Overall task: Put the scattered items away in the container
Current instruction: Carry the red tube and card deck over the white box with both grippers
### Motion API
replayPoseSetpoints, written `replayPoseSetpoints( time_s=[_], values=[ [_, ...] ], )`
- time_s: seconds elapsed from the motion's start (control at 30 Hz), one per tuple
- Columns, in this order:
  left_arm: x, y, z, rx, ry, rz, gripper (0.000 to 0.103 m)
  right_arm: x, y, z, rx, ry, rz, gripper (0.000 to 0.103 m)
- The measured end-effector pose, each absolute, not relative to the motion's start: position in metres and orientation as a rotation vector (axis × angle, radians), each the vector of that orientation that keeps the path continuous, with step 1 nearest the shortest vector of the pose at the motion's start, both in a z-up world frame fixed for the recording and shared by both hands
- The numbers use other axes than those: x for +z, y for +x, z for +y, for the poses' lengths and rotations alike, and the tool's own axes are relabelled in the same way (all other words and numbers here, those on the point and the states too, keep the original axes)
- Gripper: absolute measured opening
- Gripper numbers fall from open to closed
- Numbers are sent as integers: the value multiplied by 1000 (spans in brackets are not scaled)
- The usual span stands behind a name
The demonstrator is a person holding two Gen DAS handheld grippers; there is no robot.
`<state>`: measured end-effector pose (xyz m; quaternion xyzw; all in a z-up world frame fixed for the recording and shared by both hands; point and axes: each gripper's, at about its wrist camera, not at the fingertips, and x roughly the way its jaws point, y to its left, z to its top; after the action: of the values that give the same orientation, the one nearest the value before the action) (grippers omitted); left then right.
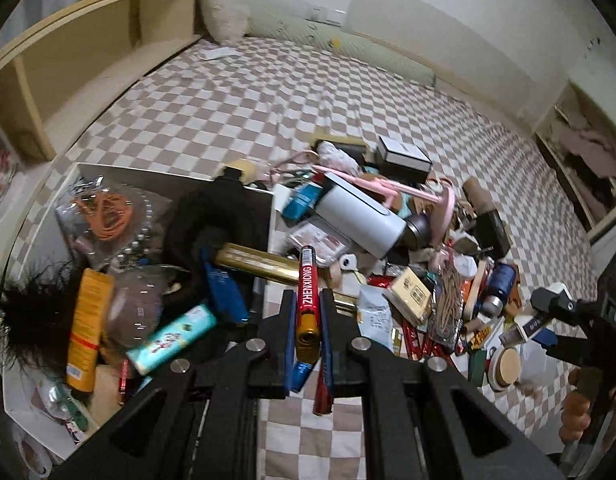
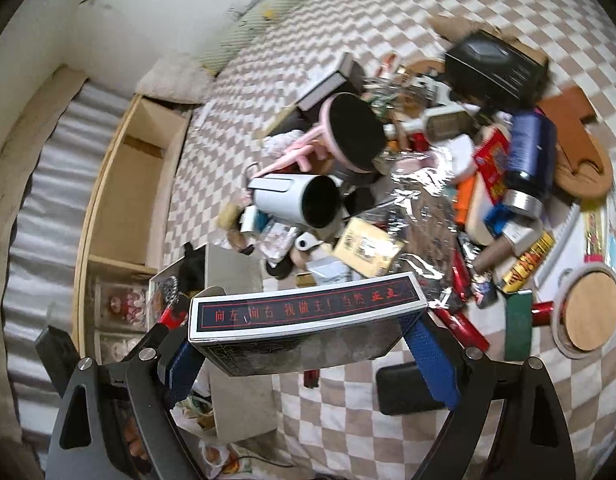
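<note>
In the left wrist view, the left gripper (image 1: pixel 308 320) pinches a red tube with a gold end (image 1: pixel 309 300) between its blue pads, low in the centre of the frame. The white container (image 1: pixel 264 196) fills the lower left, already holding a yellow-orange tube (image 1: pixel 86 312), a teal packet (image 1: pixel 172 338) and black fabric (image 1: pixel 216 216). Its right wall lies just left of the held tube. The pile of scattered items (image 1: pixel 408 248) spreads right of centre on the checkered bed (image 1: pixel 236 96), which lies open across the upper middle.

Only the right wrist view shows the right gripper (image 2: pixel 308 332) clamped across a dark flat box with red lettering (image 2: pixel 304 312), at lower centre. The container wall (image 2: pixel 236 276) seems to pass just behind the box, though blur makes this uncertain. A wooden-topped round lid (image 2: pixel 590 316) sits at the right edge.
</note>
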<state>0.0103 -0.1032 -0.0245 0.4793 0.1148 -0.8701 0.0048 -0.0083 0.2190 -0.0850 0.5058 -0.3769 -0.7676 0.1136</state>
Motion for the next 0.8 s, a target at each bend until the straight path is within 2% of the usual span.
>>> replayPoseSetpoints(
  time_s=[0.8],
  values=[
    [-3, 58, -168, -2692, 1308, 397, 11, -70, -23, 121, -2142, 1412, -917, 91]
  ],
)
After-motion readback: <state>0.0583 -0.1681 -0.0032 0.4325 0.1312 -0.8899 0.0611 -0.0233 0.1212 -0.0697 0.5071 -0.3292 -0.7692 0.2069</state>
